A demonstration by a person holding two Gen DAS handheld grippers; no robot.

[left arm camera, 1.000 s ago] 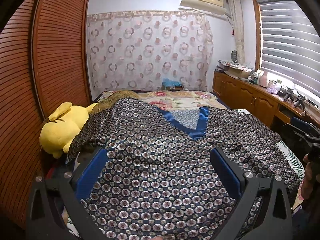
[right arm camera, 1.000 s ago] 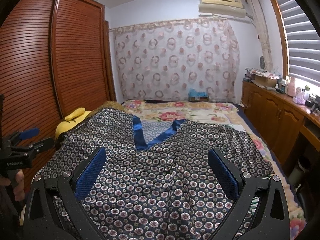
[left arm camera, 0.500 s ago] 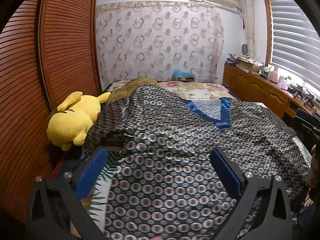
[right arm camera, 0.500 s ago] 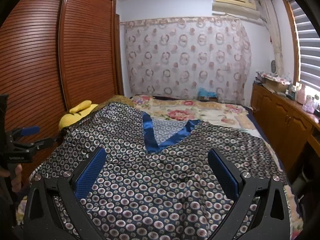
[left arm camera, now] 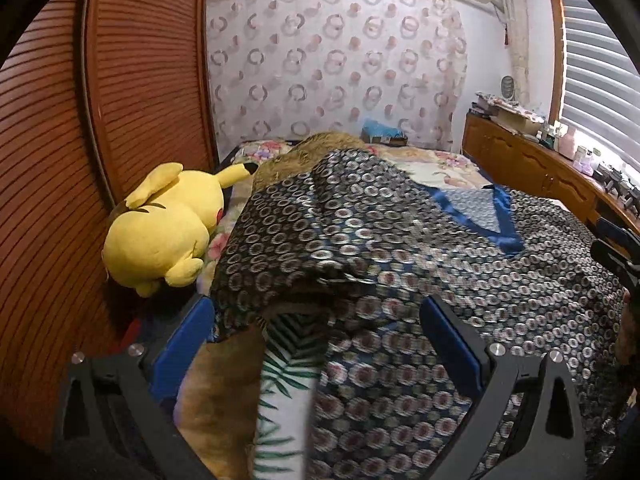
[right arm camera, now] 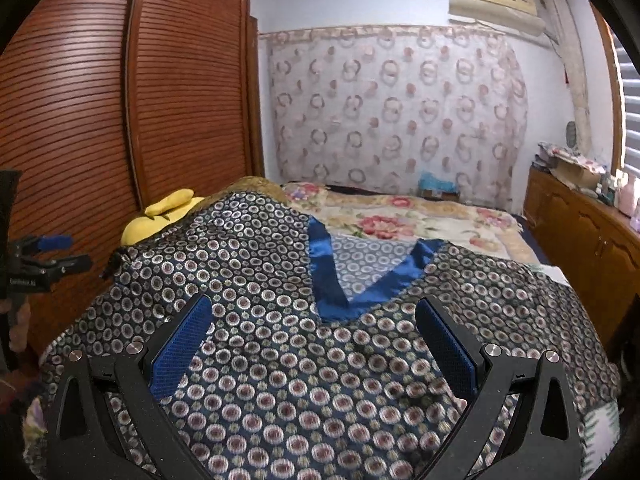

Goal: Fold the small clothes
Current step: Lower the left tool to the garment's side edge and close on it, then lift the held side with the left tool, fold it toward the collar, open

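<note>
A dark patterned top with circle print and a blue V-neck trim lies spread flat on the bed, neck away from me. In the left wrist view the top shows its left sleeve and side edge, with bedding showing beside it. My left gripper is open and empty over the top's left edge. My right gripper is open and empty above the top's middle, below the neckline. The left gripper also shows at the left edge of the right wrist view.
A yellow plush toy lies at the bed's left side against a wooden louvred wardrobe. A floral bedspread covers the far bed. A wooden cabinet runs along the right wall.
My left gripper has moved left toward the top's left edge; plush toy and bare bedding now show near it. My right gripper has shifted slightly right and closer. Both stay open.
</note>
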